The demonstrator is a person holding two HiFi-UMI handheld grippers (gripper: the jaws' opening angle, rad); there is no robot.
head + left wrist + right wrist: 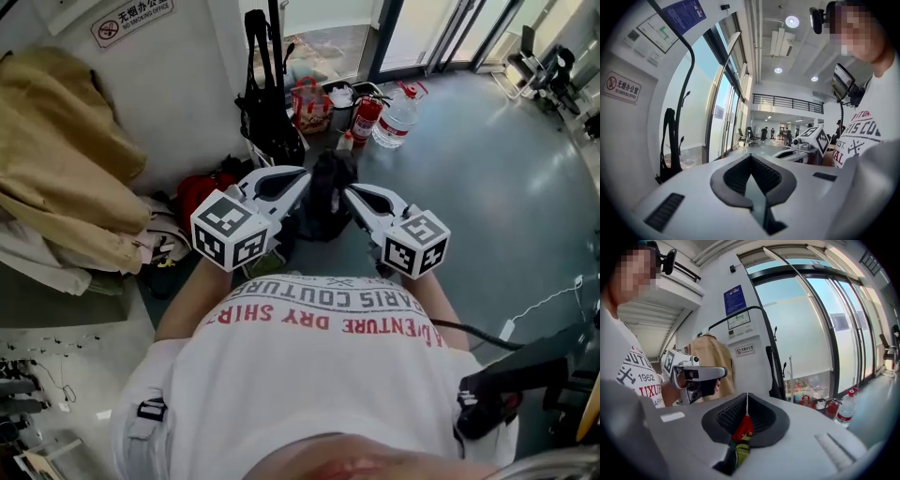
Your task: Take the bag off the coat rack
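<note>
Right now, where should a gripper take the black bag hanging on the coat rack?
Probably its long straps, just above the black bag body: they hang upright and look thin enough for the jaws. Come from the open floor side; the wall backs it.

Grey floor (487, 169), white wall (178, 84), tall glass doors (820, 333), round ceiling lights (791, 21)

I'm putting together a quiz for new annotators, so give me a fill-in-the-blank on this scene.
The fire extinguisher on the floor is ___.
The left gripper has its jaws ___, with nothing between them.
In the head view, the beige coat hangs at the ___ edge.
Missing words: red; shut; left.
</note>
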